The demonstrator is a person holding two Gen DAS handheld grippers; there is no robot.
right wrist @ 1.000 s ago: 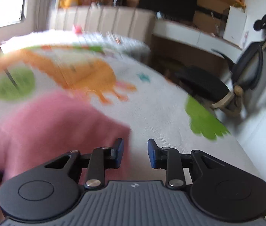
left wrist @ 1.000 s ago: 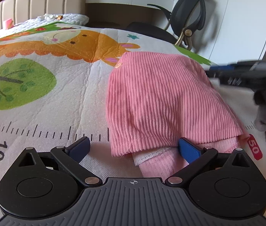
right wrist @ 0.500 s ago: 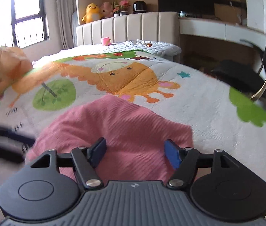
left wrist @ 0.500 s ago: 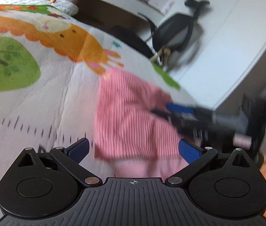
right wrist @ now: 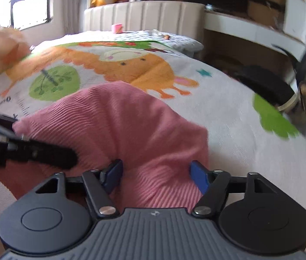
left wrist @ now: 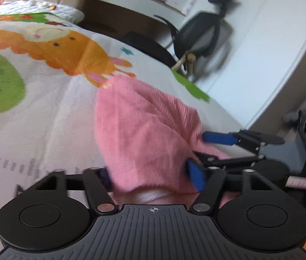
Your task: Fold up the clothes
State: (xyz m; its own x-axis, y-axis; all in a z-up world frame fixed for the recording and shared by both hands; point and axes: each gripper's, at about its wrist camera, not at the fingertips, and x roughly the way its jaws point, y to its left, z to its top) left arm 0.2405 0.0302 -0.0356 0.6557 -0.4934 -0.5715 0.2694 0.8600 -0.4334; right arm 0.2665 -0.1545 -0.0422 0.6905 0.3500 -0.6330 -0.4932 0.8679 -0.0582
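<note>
A: Pink ribbed garment [left wrist: 144,130], one piece only, lies bunched on the bed [left wrist: 44,130], over the cartoon-print quilt [right wrist: 228,112], near the bed's side edge. Its middle humps up between both tools.

B: And the tools themselves?

A: Two. The left tool [left wrist: 150,178] has its fingers apart, with the near hem sitting between them; the right tool [right wrist: 156,174] is likewise spread, cloth bulging in its gap. Neither looks clamped, though motion blur makes the left one's far-side pad hard to read.

B: What makes this go well, in your view?

A: I'd judge both should pinch one hem at matching corners and close on all layers, since a paler inner layer peeks out below. Then lift evenly, so the hump flattens instead of twisting.

B: Anything else to count?

A: One office chair [left wrist: 200,36], and one small pink cup [right wrist: 117,28] by the headboard [right wrist: 144,15].
</note>
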